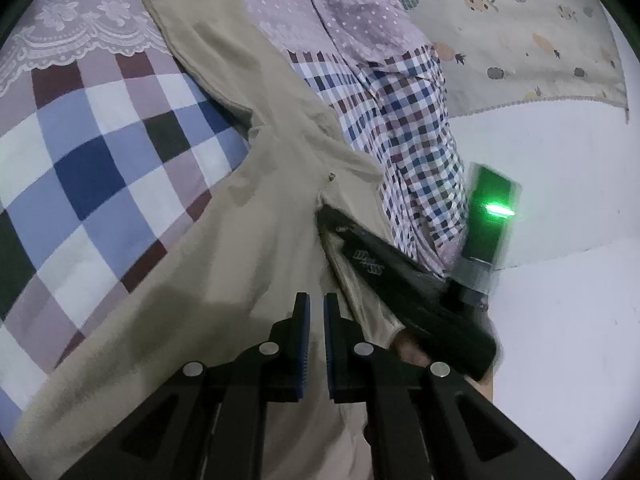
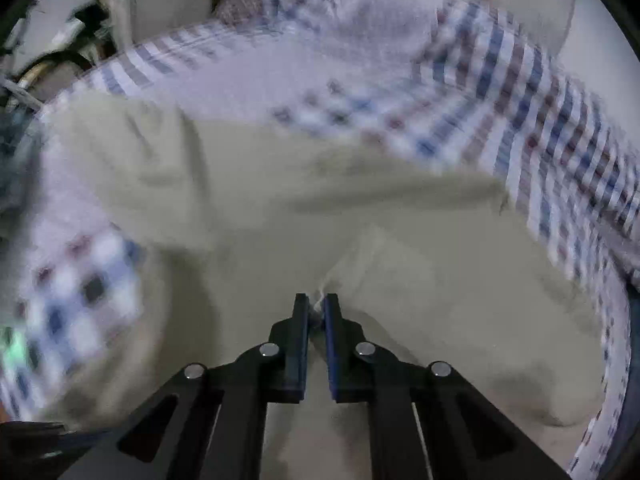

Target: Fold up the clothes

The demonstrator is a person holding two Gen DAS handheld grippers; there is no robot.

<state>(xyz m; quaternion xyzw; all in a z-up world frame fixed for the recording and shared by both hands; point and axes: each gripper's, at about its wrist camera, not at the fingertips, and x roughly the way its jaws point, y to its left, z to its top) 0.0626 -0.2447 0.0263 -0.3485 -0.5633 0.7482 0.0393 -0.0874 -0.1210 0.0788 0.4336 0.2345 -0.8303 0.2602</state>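
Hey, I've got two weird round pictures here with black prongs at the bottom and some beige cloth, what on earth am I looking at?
A person is folding clothes with a two-finger hand-held gripper in each hand; no robot arm is involved. Each round picture comes from a fisheye camera on one tool, looking forward along its fingers.

In the left camera's picture, the left hand-held gripper hangs over a beige fabric garment, fingers nearly together with nothing visibly between them. The garment lies on a blue, white and maroon checked bedcover. The dark tool on the right is the right hand-held gripper, pinching the garment's edge.

The other picture, blurred by motion, is that right tool's own view: its fingers are shut on a fold of the same beige cloth.
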